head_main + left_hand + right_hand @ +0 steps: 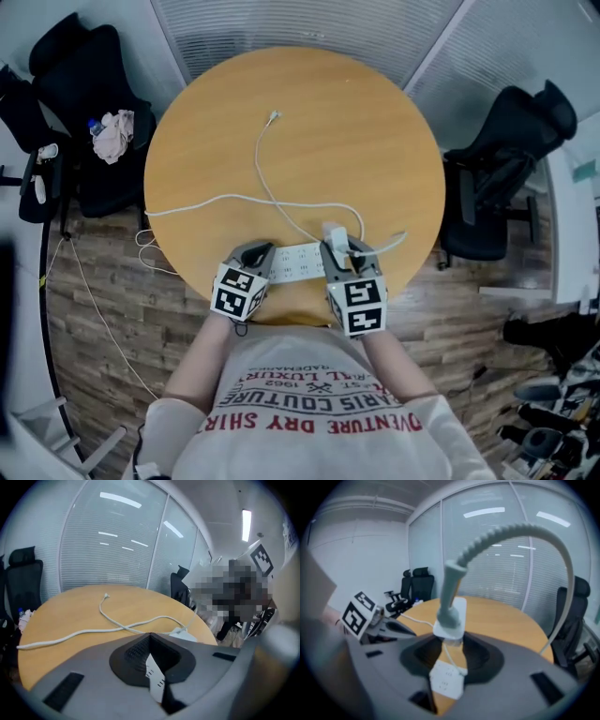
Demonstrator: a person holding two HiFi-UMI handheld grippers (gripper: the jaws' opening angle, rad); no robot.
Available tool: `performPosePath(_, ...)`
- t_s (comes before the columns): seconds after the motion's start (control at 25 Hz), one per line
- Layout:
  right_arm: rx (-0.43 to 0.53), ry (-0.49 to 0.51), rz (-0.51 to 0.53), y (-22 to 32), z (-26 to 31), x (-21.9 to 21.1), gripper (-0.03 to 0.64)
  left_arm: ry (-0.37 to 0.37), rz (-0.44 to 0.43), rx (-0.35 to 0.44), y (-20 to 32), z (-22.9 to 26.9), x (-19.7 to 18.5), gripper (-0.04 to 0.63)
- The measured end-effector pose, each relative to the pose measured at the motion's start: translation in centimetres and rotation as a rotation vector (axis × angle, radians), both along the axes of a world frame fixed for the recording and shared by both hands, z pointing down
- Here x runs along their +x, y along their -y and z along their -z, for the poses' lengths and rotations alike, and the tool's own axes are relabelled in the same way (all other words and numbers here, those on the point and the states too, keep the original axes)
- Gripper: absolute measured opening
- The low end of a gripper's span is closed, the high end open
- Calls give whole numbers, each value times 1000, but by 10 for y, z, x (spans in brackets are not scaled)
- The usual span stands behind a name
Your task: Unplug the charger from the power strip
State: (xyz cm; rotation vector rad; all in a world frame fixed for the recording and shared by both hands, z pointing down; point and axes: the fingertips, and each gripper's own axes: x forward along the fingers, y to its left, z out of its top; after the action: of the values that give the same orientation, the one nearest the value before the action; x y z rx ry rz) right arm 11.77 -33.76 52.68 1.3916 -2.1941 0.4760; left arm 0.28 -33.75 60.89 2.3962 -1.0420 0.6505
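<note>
**Charger Clear of the Strip, Clamped in the Right Jaws**

Found the charger (451, 618) pinched between the jaws of the right gripper (451, 637), with the pads pressed against both sides of its white body. Noted it raised above the power strip (446, 681), out of the sockets, with bare tabletop showing between the two. Traced its ribbed cord (520, 527) rising from the top of the body and arching over toward the right.

From the head view, placed the strip flat on the round wooden table (375, 141), close to the near rim and between the two grippers. Located the right gripper over the strip's right end and the left gripper (150, 635) at its left end.

In the left gripper view, saw those jaws drawn together with tips meeting and nothing clamped between them. Made out only a thin sliver of the strip through the slit below. Could not tell whether the closed tips touched it.

Counted two white cables (272, 202) crossing on the tabletop farther out, one ending in a small connector (273, 117) near the middle. Noted black office chairs (506, 169) on both sides of the table.
</note>
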Motion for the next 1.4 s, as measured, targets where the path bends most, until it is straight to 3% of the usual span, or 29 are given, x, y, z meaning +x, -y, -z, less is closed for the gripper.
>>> performPosePath(0.24,103,25,46,8,44,-4,155,-49,88,208,23,85,-18,32)
performPosePath(0.72,309,95,85,22,130,-14,155,-160,118,531,12,235,-21,32)
performPosePath(0.92,317,114,106,17,135,-19,155,-187,157,563,1,260,-26,32)
performPosePath(1.4,347,132,135,10,142,-27,153,-165,202,575,-8,264,-35,32)
